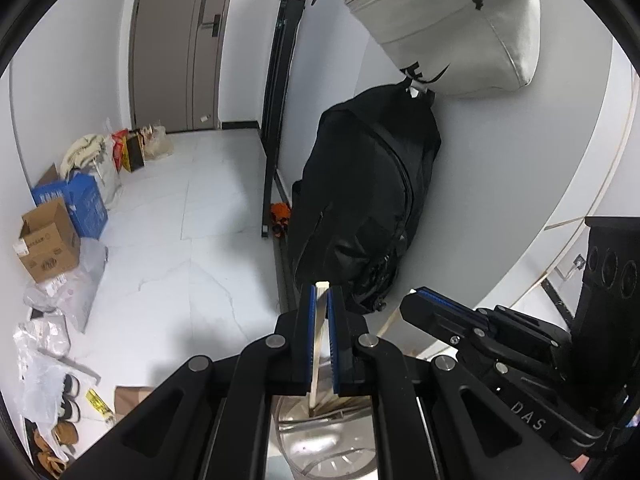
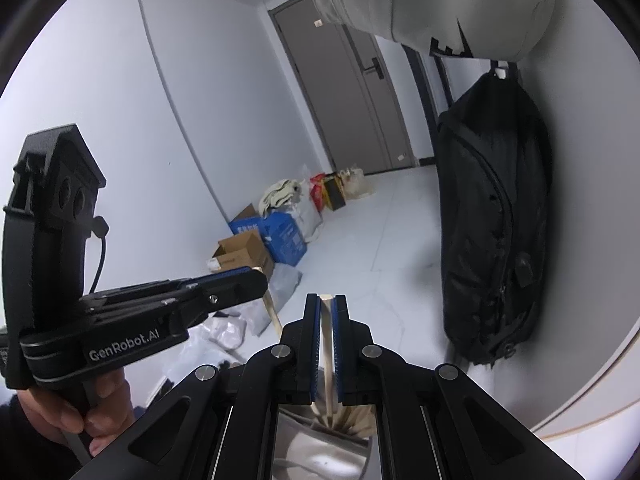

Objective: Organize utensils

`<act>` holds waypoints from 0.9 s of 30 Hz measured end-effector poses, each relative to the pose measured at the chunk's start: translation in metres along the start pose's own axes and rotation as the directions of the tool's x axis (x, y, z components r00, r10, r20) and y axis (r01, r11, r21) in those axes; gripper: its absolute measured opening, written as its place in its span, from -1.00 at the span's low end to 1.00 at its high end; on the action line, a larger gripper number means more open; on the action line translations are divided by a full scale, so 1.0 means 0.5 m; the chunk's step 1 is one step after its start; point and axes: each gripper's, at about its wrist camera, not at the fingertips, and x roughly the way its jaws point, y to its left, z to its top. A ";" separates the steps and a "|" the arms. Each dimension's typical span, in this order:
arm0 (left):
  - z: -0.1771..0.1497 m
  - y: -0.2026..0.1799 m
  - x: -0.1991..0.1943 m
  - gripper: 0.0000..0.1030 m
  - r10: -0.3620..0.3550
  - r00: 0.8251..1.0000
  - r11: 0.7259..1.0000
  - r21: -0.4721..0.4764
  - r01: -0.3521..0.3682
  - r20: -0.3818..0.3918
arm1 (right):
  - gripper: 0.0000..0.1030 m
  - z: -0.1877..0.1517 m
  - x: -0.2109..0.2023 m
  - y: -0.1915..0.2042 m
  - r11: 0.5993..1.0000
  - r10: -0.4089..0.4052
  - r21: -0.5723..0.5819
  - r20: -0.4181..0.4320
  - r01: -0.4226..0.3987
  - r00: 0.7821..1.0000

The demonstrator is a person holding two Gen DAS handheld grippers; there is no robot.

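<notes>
My left gripper [image 1: 320,300] is shut on a pale wooden chopstick [image 1: 319,344] that runs down into a shiny steel utensil holder [image 1: 320,448] below the fingers. My right gripper [image 2: 326,308] is shut on another wooden chopstick [image 2: 328,356], whose lower end sits among several chopsticks in the same steel holder [image 2: 320,452]. The right gripper also shows at the right of the left wrist view [image 1: 424,300]. The left gripper also shows at the left of the right wrist view [image 2: 256,276], with its chopstick [image 2: 272,312] below its tip. Both grippers are raised above the holder.
A black backpack [image 1: 360,200] and a white canvas bag [image 1: 448,24] hang on the curved wall to the right. Cardboard boxes [image 1: 48,240], a blue box [image 1: 80,204], plastic bags and shoes line the left wall on a white tiled floor. A grey door [image 1: 176,40] stands behind.
</notes>
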 end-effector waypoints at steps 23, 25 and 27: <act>-0.039 -0.027 -0.075 -0.21 0.089 0.996 0.996 0.004 -0.089 0.011 | -0.59 -0.034 -0.114 -0.010 0.996 -0.043 0.083 0.003 0.043 0.999; -0.044 -0.033 -0.096 -0.09 0.118 0.992 0.993 0.005 -0.119 0.046 | -0.50 -0.040 -0.140 -0.005 0.995 -0.050 0.089 0.021 0.048 0.999; -0.051 -0.042 -0.125 0.13 0.141 0.986 0.990 0.002 -0.141 0.087 | -0.41 -0.046 -0.166 0.007 0.996 -0.048 0.078 0.041 0.045 0.998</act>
